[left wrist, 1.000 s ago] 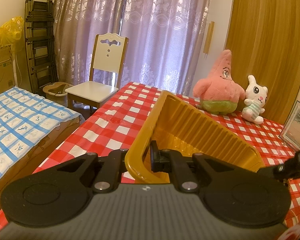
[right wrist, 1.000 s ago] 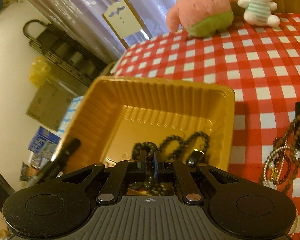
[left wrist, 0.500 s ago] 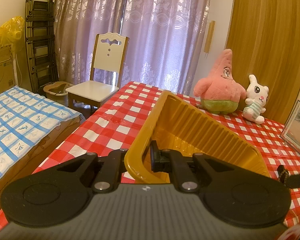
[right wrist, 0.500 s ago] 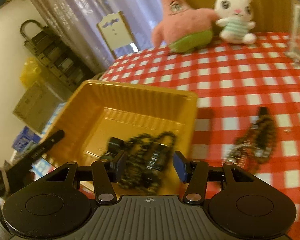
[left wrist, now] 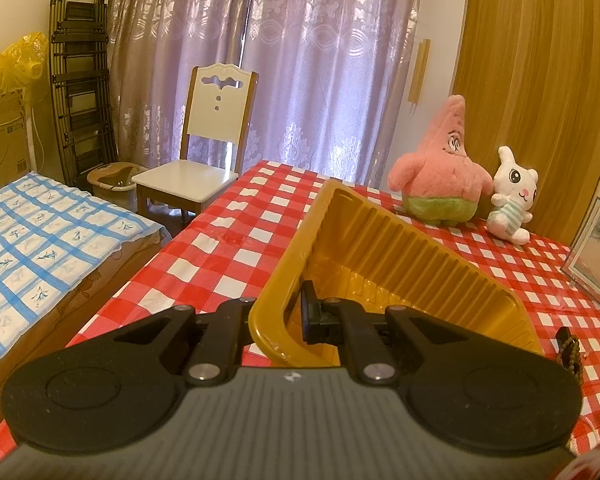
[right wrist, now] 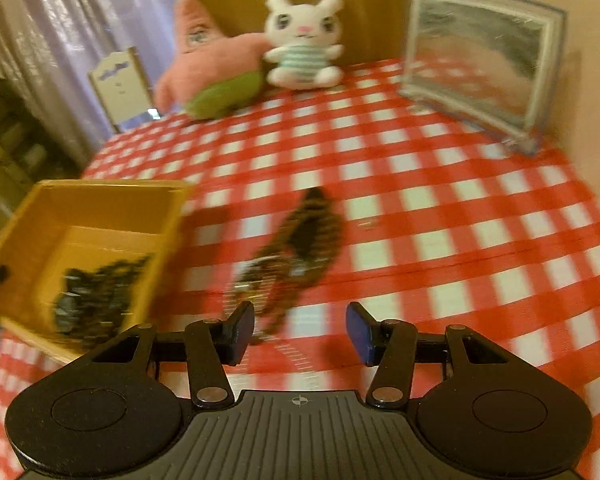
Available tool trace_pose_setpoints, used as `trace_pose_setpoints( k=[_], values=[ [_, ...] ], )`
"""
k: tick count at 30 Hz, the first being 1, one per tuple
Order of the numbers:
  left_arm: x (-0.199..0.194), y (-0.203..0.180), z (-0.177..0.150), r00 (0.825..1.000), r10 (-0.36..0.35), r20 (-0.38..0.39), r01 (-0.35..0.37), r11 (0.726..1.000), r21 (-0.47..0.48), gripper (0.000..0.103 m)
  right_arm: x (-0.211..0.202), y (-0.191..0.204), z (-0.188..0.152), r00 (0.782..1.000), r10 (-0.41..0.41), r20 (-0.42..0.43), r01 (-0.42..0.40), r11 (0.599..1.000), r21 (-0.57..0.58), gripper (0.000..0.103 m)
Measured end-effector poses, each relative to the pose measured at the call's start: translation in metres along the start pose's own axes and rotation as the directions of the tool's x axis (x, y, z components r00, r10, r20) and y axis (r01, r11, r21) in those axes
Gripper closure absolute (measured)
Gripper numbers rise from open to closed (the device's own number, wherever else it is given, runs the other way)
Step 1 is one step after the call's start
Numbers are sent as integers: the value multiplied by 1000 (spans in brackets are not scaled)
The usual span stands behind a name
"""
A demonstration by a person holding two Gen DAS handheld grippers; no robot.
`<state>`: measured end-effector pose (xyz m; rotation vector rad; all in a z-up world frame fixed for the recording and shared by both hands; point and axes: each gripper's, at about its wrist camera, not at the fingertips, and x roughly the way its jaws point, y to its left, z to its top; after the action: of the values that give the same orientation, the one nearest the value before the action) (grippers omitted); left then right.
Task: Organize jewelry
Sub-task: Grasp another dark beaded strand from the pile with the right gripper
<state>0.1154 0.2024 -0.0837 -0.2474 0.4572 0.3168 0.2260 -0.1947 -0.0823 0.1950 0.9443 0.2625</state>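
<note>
Left gripper (left wrist: 290, 312) is clamped on the near wall of the yellow tray (left wrist: 400, 248), one finger outside, one inside. Right gripper (right wrist: 300, 332) has just been opening; its jaws stand about half apart with nothing between them. A dark bead string (right wrist: 96, 296) lies in the tray at its 9 o'clock; the bracelet pile (right wrist: 296, 248) on the checked tablecloth (right wrist: 440, 208) sits near 12 o'clock.

both grippers: ribbed grey body, black disc-shaped housings, black linkage arms with silver screws; right gripper (right wrist: 300, 330) has blue pads (right wrist: 358, 332).
</note>
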Motion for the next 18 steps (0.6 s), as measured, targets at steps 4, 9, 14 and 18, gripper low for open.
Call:
trace_pose_setpoints(
  k=[4,9,14,18],
  values=[
    [0,0,0,1000,2,0,-2,1000,0,94,10,-14,5,998,-47,32,49,997,-53,51],
    [1,4,-2,1000,4,-3,-4,1000,-2,94,29,-18,13,995,-81,62,89,987,-133,56],
    [1,5,-5,1000,13,-7,-13,1000,2,94,54,-25,24,994,-82,65,92,982,-167,67],
    [1,3,-4,1000,21,-11,-21,1000,5,93,72,-27,31,994,-88,63,98,977,-190,73]
  ],
)
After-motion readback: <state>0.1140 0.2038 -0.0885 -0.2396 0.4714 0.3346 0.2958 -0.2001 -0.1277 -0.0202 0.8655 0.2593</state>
